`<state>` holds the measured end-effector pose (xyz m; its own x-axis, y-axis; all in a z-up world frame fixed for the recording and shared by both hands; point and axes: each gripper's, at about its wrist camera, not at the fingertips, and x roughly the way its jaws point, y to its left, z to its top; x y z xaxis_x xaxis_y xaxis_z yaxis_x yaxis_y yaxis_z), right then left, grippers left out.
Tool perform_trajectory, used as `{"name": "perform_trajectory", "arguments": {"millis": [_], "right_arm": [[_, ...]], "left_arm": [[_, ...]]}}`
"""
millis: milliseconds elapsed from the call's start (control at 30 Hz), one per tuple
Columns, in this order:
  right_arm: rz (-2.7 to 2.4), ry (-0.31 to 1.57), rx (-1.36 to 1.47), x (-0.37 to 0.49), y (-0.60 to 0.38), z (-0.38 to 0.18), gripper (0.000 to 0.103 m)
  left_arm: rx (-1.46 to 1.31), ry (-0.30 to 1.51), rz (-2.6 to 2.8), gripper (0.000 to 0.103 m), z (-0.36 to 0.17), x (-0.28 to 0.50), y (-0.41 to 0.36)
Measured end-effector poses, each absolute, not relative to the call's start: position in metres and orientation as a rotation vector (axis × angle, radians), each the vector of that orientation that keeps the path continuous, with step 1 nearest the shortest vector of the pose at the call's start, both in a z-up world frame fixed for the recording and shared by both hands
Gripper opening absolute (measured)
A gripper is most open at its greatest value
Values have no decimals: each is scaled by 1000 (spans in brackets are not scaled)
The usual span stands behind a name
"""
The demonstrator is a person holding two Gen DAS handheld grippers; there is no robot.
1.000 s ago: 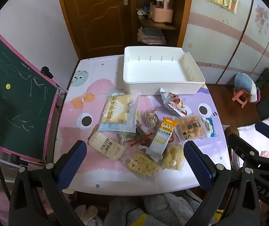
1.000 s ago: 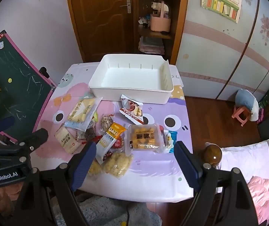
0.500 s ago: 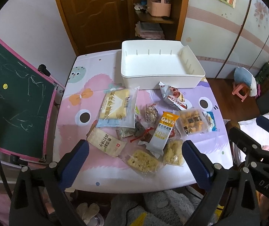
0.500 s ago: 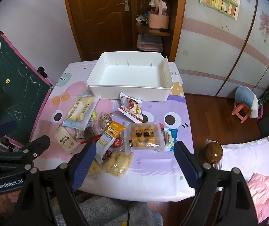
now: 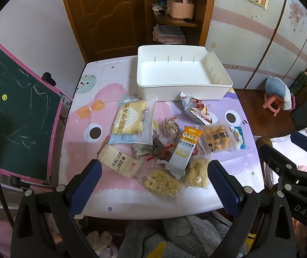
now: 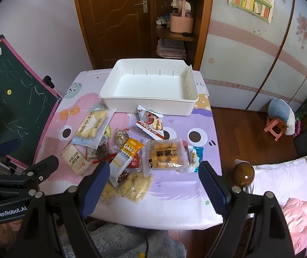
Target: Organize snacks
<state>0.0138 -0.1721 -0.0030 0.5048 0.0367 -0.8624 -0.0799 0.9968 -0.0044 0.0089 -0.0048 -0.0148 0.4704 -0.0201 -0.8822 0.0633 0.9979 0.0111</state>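
Note:
An empty white bin (image 5: 175, 73) (image 6: 149, 86) stands at the far side of the table. Several snack packets lie in front of it: a big yellow bread bag (image 5: 132, 120) (image 6: 93, 126), an orange OATS bar (image 5: 185, 148) (image 6: 127, 157), a clear pack of golden puffs (image 5: 218, 137) (image 6: 166, 154), a red-and-white packet (image 5: 196, 109) (image 6: 151, 122) and a beige cracker pack (image 5: 120, 161) (image 6: 75, 159). My left gripper (image 5: 153, 187) is open and empty above the near table edge. My right gripper (image 6: 151, 189) is open and empty too, right of the left one.
The table (image 5: 101, 99) has a pink and purple cartoon cloth. A green chalkboard (image 5: 13, 116) leans at its left side. A bed with a brown knob post (image 6: 242, 174) is at the right. A wooden door and shelf stand behind.
Both grippers have moved a little forward and down toward the snack pile, still open. Nothing on the table has moved.

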Motion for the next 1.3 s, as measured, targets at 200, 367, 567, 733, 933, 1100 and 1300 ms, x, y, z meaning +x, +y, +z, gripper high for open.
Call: {"name": "perform_trajectory", "arguments": {"millis": [200, 367, 567, 733, 933, 1100, 1300], "right_arm": [[72, 1041, -47, 13, -170, -4, 85], [75, 1044, -46, 11, -167, -5, 85], [82, 1046, -39, 10, -166, -1, 85], [96, 1036, -41, 12, -165, 8, 85], [79, 1018, -44, 15, -160, 19, 85], [25, 993, -10, 20, -157, 29, 85], [-15, 1003, 12, 29, -140, 32, 85]], "left_arm": [[43, 1092, -52, 99, -19, 6, -4], [41, 1096, -54, 98, -19, 5, 0], [45, 1092, -52, 98, -18, 3, 0], [57, 1106, -32, 98, -16, 3, 5], [48, 1095, -37, 98, -2, 11, 18], [77, 1068, -68, 98, 12, 30, 32], [54, 1048, -97, 98, 22, 51, 61]]}}
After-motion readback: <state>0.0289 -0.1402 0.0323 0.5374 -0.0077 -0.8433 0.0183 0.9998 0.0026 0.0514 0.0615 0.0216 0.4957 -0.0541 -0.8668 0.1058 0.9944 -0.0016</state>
